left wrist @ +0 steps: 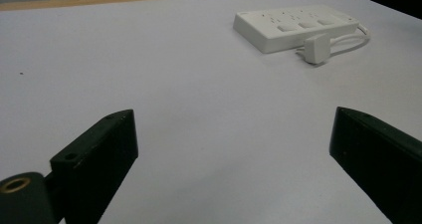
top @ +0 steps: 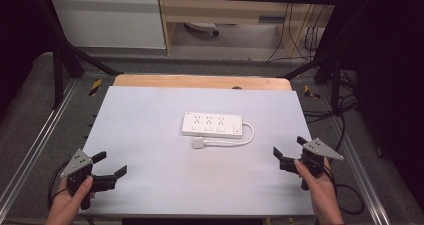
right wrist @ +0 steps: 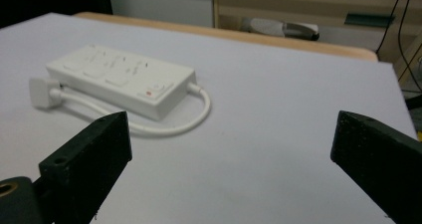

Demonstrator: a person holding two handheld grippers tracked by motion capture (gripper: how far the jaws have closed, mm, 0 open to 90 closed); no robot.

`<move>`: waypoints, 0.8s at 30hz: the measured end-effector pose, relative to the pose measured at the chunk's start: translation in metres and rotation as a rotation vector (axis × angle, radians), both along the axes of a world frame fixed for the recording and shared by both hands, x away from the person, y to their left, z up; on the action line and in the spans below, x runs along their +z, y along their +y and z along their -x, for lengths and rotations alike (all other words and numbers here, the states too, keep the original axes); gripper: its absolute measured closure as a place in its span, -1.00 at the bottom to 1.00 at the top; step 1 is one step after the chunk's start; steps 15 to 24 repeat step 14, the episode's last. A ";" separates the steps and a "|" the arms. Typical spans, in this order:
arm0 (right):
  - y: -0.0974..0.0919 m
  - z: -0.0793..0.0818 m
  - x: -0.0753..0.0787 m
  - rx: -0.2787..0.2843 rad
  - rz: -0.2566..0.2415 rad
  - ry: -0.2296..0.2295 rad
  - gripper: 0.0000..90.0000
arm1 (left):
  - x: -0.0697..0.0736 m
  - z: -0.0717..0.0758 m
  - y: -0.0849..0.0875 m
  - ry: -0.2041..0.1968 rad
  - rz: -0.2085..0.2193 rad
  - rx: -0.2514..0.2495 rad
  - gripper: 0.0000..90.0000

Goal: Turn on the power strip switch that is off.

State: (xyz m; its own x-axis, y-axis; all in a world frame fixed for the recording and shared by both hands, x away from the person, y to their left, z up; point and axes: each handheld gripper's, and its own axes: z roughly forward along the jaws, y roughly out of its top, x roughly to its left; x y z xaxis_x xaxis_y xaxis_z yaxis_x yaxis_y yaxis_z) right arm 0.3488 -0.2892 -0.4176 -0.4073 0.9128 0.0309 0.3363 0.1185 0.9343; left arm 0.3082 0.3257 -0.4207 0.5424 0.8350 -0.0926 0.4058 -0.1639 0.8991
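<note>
A white power strip (top: 212,124) lies near the middle of the white table (top: 150,115). Its short white cable loops from the right end round to a white plug (top: 199,143) lying in front of it. The strip (left wrist: 293,26) and plug (left wrist: 316,48) sit far right in the left gripper view; the strip (right wrist: 122,79) and plug (right wrist: 41,91) sit at the left in the right gripper view. My left gripper (top: 111,165) is open at the table's front left, holding nothing. My right gripper (top: 290,148) is open at the front right, also holding nothing.
A wooden strip (top: 200,82) runs along the table's far edge. Black frame bars (top: 60,60) and metal rails flank the table. Cables (top: 300,35) hang at the back right over the floor. A wide bare stretch of table lies between the grippers and the strip.
</note>
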 end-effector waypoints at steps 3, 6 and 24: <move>0.002 -0.003 -0.013 0.014 0.012 0.042 -0.92 | 0.000 0.000 0.000 0.001 -0.002 0.000 -0.89; 0.008 -0.005 -0.024 0.047 0.034 0.094 -0.92 | 0.000 0.000 -0.001 0.001 -0.003 -0.003 -0.89; 0.021 -0.015 -0.040 0.073 0.104 0.207 -0.92 | -0.001 -0.001 -0.001 0.006 -0.004 -0.002 -0.89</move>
